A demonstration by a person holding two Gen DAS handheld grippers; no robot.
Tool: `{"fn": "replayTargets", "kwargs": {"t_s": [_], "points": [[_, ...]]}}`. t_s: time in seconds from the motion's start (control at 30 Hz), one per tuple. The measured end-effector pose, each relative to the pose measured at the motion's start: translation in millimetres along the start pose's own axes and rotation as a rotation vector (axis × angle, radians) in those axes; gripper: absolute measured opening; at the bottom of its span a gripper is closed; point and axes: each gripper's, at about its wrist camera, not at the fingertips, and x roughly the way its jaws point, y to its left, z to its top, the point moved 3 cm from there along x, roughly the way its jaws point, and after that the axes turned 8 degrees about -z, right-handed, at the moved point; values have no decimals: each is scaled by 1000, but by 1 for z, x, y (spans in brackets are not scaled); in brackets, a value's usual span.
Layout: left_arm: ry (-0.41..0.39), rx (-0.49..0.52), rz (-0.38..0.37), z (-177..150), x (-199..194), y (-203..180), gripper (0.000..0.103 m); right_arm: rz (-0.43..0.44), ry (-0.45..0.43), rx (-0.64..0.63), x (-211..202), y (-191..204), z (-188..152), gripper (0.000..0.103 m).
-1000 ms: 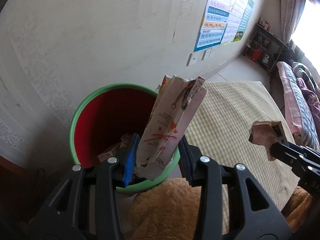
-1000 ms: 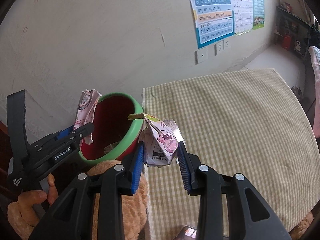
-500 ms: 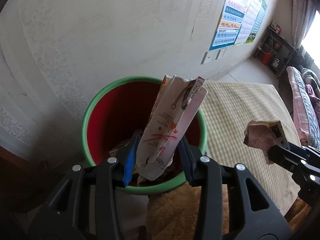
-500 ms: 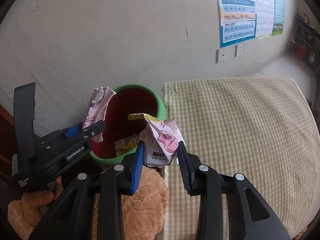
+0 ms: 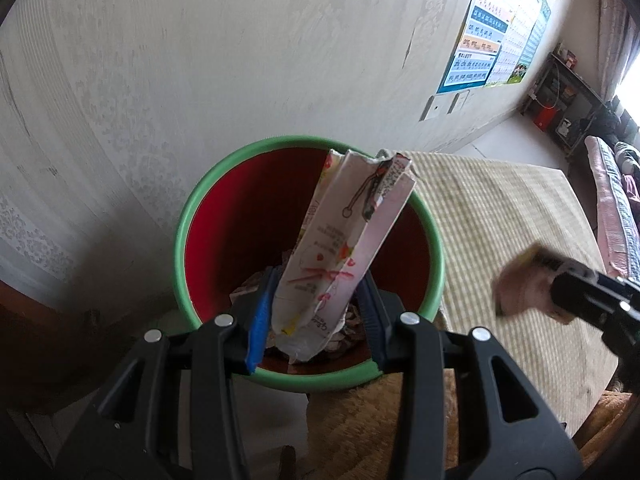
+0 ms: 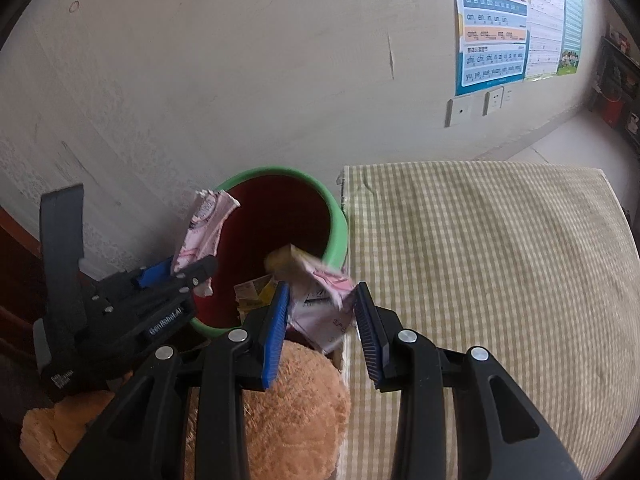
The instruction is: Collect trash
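Note:
A red bin with a green rim (image 5: 304,144) stands against the wall beside the table; it also shows in the right wrist view (image 6: 336,224). My left gripper (image 5: 316,320) is shut on a tall pink-and-white carton wrapper (image 5: 352,240) and holds it over the bin's mouth; the wrapper (image 6: 204,232) and gripper (image 6: 180,276) show in the right wrist view too. My right gripper (image 6: 322,316) is shut on a crumpled pink wrapper (image 6: 320,300), blurred, at the bin's near rim; it appears blurred in the left wrist view (image 5: 524,288).
Several scraps of trash (image 6: 252,292) lie in the bin. A table with a green checked cloth (image 6: 480,272) lies to the right. A tan plush cushion (image 6: 288,412) sits below the grippers. Posters (image 6: 496,20) and sockets hang on the wall.
Both grippers have moved left toward the bin. The left one now holds its wrapper over the bin's mouth. The right one's wrapper is blurred with motion near the rim.

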Motion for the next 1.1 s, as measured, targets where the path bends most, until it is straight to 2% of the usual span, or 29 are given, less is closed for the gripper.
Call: {"fn": "replayTargets", "kwargs": {"t_s": [0.07, 0.2, 0.3, 0.37, 0.4, 0.43, 0.5, 0.63, 0.8, 0.87, 0.9, 0.93, 1.03, 1.1], "points": [[6, -6, 3, 1, 4, 1, 38, 20, 2, 9, 4, 2, 5, 33], [16, -26, 6, 3, 9, 8, 38, 38, 5, -8, 12, 7, 18, 25], [16, -31, 9, 2, 7, 14, 38, 28, -7, 7, 14, -1, 20, 25], [15, -35, 9, 2, 7, 16, 38, 2, 13, 41, 24, -15, 15, 41], [16, -38, 9, 1, 7, 19, 38, -4, 26, 69, 30, -24, 12, 55], [20, -45, 6, 0, 8, 20, 38, -23, 33, 89, 37, -32, 8, 59], [25, -46, 3, -1, 10, 19, 38, -88, 72, 101, 54, -45, 2, 59], [34, -43, -1, -1, 12, 18, 38, -122, 116, 142, 72, -61, -8, 59], [38, -47, 0, 1, 15, 19, 39, -143, 82, 220, 76, -86, -4, 63], [44, -49, 1, 2, 17, 20, 39, -158, 102, 219, 86, -91, 1, 64], [47, -49, 1, 2, 18, 20, 39, -169, 122, 210, 92, -92, 2, 73], [49, -49, 1, 1, 19, 20, 39, -191, 122, 193, 95, -93, 3, 78], [59, -48, 1, 1, 23, 19, 39, -225, 116, 166, 103, -97, 8, 76], [64, -48, 2, 1, 25, 18, 39, -271, 161, 148, 113, -103, 9, 75]]}}
